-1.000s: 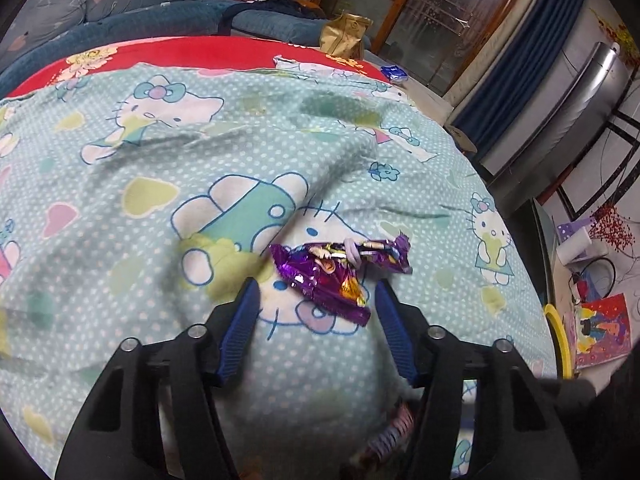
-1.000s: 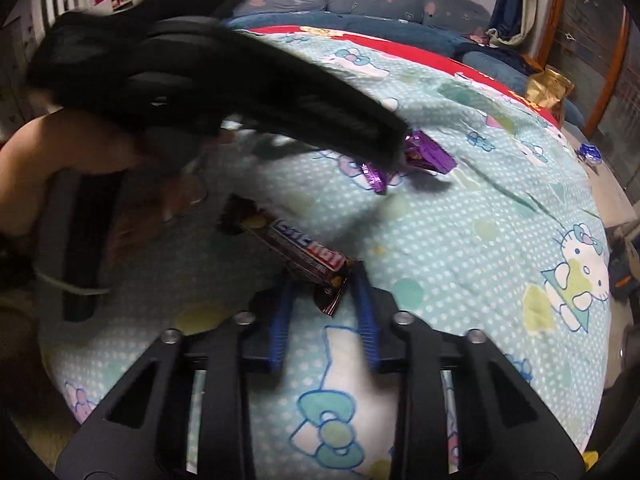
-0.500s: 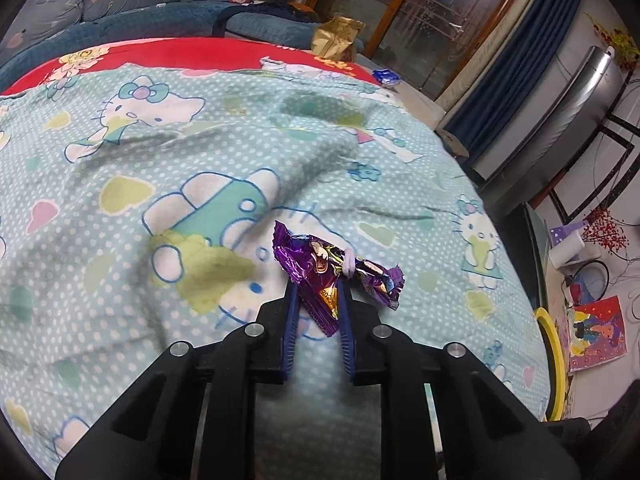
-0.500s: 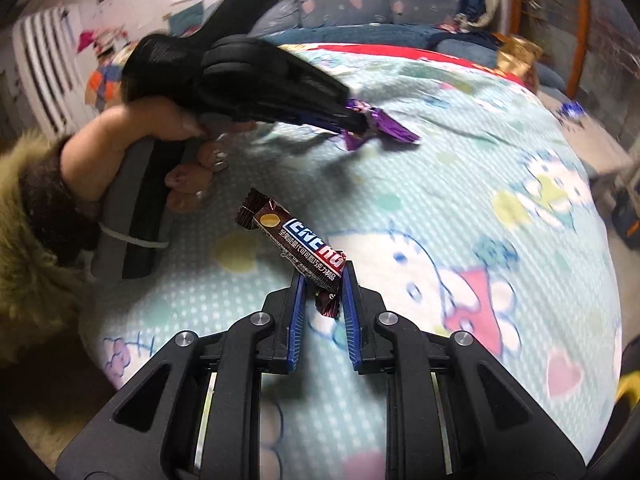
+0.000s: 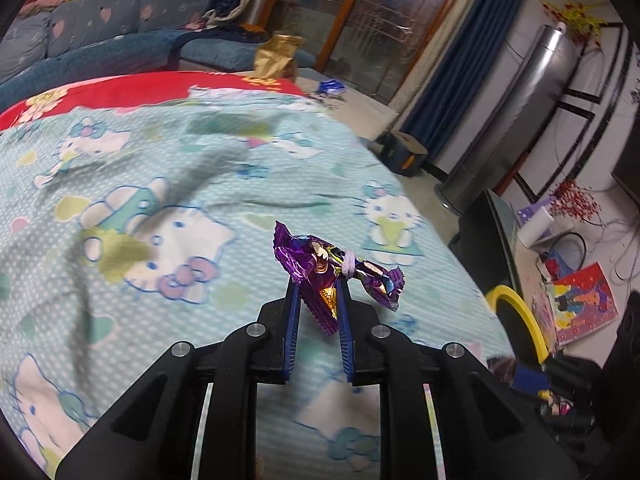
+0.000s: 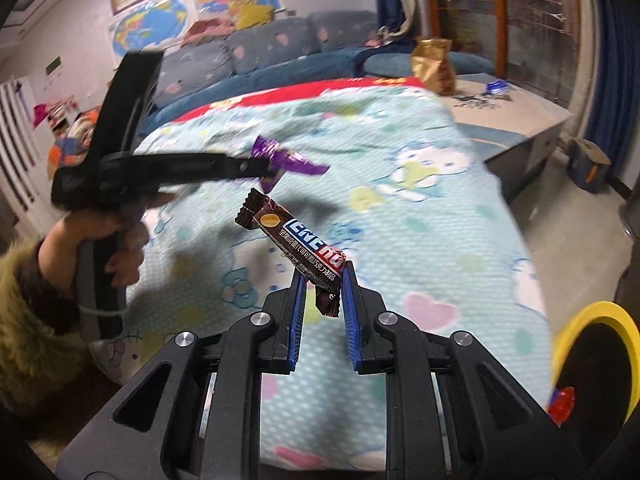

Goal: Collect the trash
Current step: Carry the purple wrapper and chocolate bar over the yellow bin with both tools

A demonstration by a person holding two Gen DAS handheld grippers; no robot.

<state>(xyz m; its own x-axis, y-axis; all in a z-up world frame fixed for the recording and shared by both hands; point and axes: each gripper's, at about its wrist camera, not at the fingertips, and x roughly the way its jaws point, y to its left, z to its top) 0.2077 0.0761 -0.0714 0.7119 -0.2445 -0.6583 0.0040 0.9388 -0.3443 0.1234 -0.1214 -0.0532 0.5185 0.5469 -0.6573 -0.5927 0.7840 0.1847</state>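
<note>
My left gripper (image 5: 318, 290) is shut on a crumpled purple foil wrapper (image 5: 320, 268) and holds it in the air above the light-blue Hello Kitty bedspread (image 5: 160, 200). My right gripper (image 6: 323, 280) is shut on a brown candy bar wrapper (image 6: 296, 242), also lifted off the bedspread (image 6: 420, 220). In the right wrist view the left gripper (image 6: 264, 168) shows at the left with the purple wrapper (image 6: 288, 160) at its tip. A black bin with a yellow rim (image 6: 576, 328) stands at the lower right, and shows in the left wrist view (image 5: 520, 312) too.
A blue sofa (image 6: 280, 52) with a gold bag (image 6: 434, 64) stands beyond the bed. A small blue wrapper (image 5: 330, 86) lies on the low platform at the back. A silver tower unit (image 5: 508, 120), an orange-and-black box (image 5: 404, 152) and floor clutter (image 5: 576, 300) are at the right.
Both grippers closed on their wrappers, lifted them off the bedspread and swung right; the yellow-rimmed bin has come closer in both views.
</note>
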